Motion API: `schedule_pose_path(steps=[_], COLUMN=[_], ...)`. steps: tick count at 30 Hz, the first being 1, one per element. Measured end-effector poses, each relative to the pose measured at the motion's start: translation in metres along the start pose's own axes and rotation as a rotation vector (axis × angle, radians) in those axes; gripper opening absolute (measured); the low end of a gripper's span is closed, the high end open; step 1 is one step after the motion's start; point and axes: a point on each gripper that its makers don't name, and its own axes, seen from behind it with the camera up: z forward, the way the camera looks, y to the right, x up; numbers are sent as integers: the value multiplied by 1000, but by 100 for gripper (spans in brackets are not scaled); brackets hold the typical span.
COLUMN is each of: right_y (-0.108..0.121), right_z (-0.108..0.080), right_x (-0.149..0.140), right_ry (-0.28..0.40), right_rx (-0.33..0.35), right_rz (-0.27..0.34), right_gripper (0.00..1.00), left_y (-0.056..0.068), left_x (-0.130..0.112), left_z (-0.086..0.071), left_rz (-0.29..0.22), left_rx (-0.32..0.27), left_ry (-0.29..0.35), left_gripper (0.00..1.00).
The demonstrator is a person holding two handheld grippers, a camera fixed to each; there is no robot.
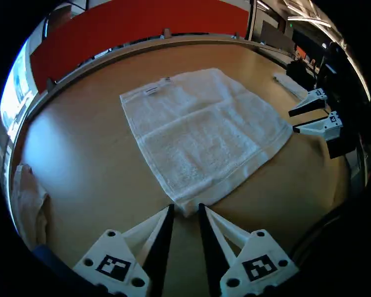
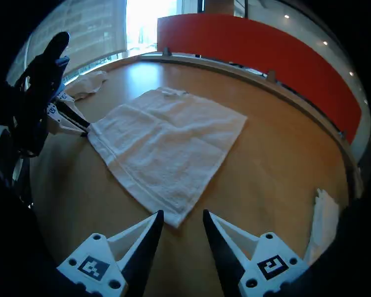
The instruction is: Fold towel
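A white towel (image 1: 200, 131) (image 2: 165, 141) lies flat on the wooden table (image 1: 86, 163) (image 2: 279, 148). In the left gripper view, my left gripper (image 1: 185, 207) sits low over the table with the towel's near corner between its fingertips; a gap remains, so it is open. My right gripper (image 2: 183, 214) is open too, its fingers flanking the corner nearest it. From the left gripper view the right gripper (image 1: 291, 122) stands open at the towel's right corner. The right gripper view has the left gripper (image 2: 86, 129) at the towel's left corner, held by a dark gloved hand (image 2: 42, 74).
A red partition (image 1: 136, 24) (image 2: 264, 44) runs along the table's far edge. A crumpled white cloth (image 1: 29, 203) (image 2: 89, 81) lies near the left gripper's side. Another white cloth (image 1: 289, 84) (image 2: 326, 218) lies by the right gripper's side.
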Motion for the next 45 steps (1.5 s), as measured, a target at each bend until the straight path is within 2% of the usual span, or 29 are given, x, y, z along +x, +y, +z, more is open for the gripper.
schedule_pose_path(steps=[9, 12, 14, 16, 25, 27, 31, 34, 37, 45], right_y=[-2, -4, -5, -5, -7, -7, -7, -7, -6, -1], right_z=[1, 1, 2, 3, 7, 8, 9, 9, 8, -1], right_x=[-6, -8, -9, -10, -8, -8, -7, -6, -5, 3], right_ry=[-16, -20, -23, -26, -23, -23, -24, -24, -22, -7], right_rx=[11, 16, 20, 23, 30, 32, 34, 32, 29, 26], right_rz=[1, -4, -4, -3, 14, 10, 2, 4, 13, 26], right_gripper=[61, 56, 53, 50, 48, 43, 23, 17, 13, 12], left_y=[-1, -2, -3, -4, -4, -4, -1, 1, 3, 11], left_x=[0, 0, -1, -1, -1, -1, -1, -2, -2, 1], left_z=[-1, -2, -1, -1, -1, -1, -2, -2, -2, -4], left_rz=[2, 4, 2, 2, -2, -4, -6, -5, -7, -17], left_rx=[3, 9, 19, 25, 31, 29, 21, 18, 16, -8], left_ry=[-7, -7, -9, -10, -13, -13, -13, -14, -13, -3], left_gripper=[34, 32, 22, 20, 19, 19, 17, 14, 12, 9])
